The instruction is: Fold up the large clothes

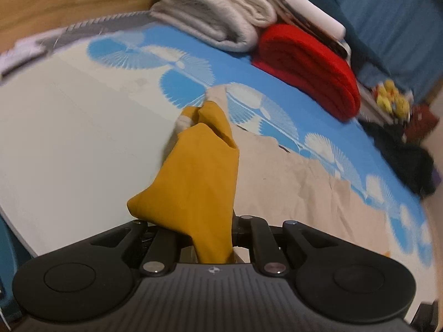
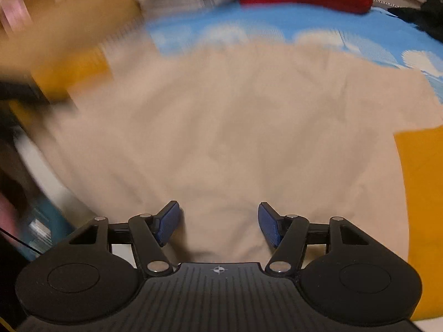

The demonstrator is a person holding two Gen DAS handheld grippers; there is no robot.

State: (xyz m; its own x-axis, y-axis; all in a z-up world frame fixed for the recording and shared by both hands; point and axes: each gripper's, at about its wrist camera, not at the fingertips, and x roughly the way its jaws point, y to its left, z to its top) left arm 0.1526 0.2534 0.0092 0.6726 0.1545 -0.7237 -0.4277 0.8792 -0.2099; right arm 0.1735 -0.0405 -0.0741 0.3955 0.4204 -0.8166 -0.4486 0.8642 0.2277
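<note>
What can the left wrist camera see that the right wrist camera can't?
Only the left wrist view shows the left gripper shut on a bunch of mustard-yellow cloth, and a white folded stack at the top. Only the right wrist view shows the right gripper open, its blue pads over the beige garment. Both show that garment, the blue patterned sheet, the red folded pile and the grey folded blanket.

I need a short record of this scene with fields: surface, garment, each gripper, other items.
surface: bed sheet, blue and white pattern
garment: beige with mustard parts, spread flat
left gripper: shut on mustard sleeve, lifted
right gripper: open above the beige cloth, holding nothing
other items: folded red cloth, folded white blanket
</note>
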